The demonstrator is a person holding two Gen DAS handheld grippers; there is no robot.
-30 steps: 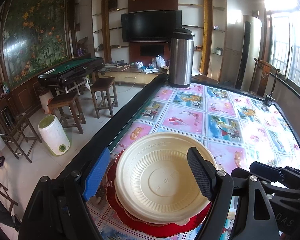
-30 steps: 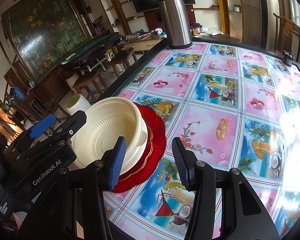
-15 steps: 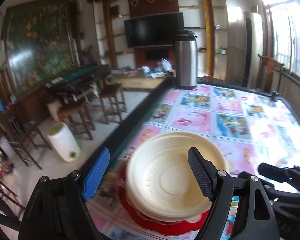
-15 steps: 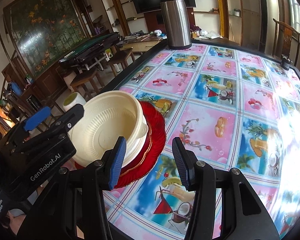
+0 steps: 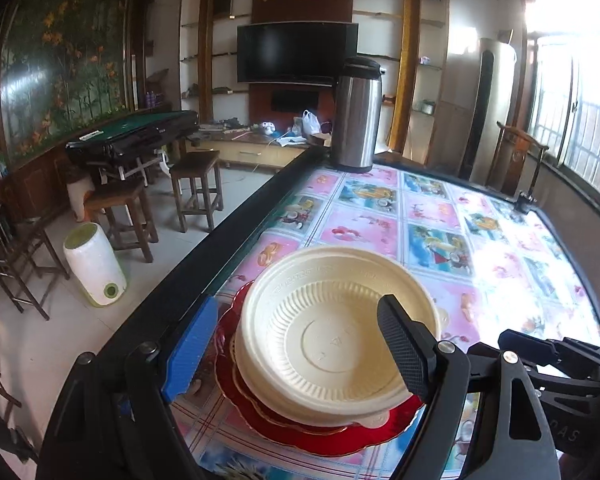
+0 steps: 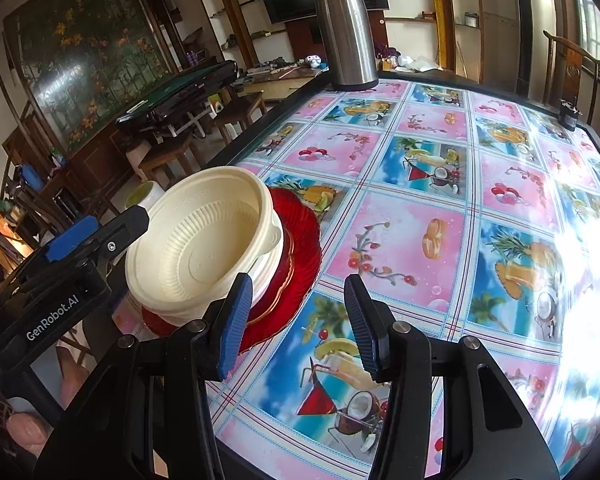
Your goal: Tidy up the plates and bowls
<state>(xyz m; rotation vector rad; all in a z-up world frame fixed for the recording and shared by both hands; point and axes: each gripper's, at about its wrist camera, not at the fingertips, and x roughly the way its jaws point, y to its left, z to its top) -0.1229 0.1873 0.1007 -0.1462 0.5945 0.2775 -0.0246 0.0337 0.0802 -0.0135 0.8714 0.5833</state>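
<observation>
L wrist cam: I see my left gripper (image 5: 296, 344) spread wide either side of the cream bowl (image 5: 332, 344), which sits atop cream dishes on the red plate (image 5: 320, 436) near the table (image 5: 432, 216) edge, w/ the steel flask (image 5: 358, 114) at the far end. R wrist cam: my right gripper (image 6: 296, 322) is open over bare tablecloth just right of the stack, holding nothing. Only this view shows the bowl's side wall and rim tab; can't tell if the left fingers (image 6: 130, 220) touch it.

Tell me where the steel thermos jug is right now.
The steel thermos jug stands upright at the far edge of the table, in front of the television, well beyond the stack of cream bowls on the red plate near the left edge.
</observation>
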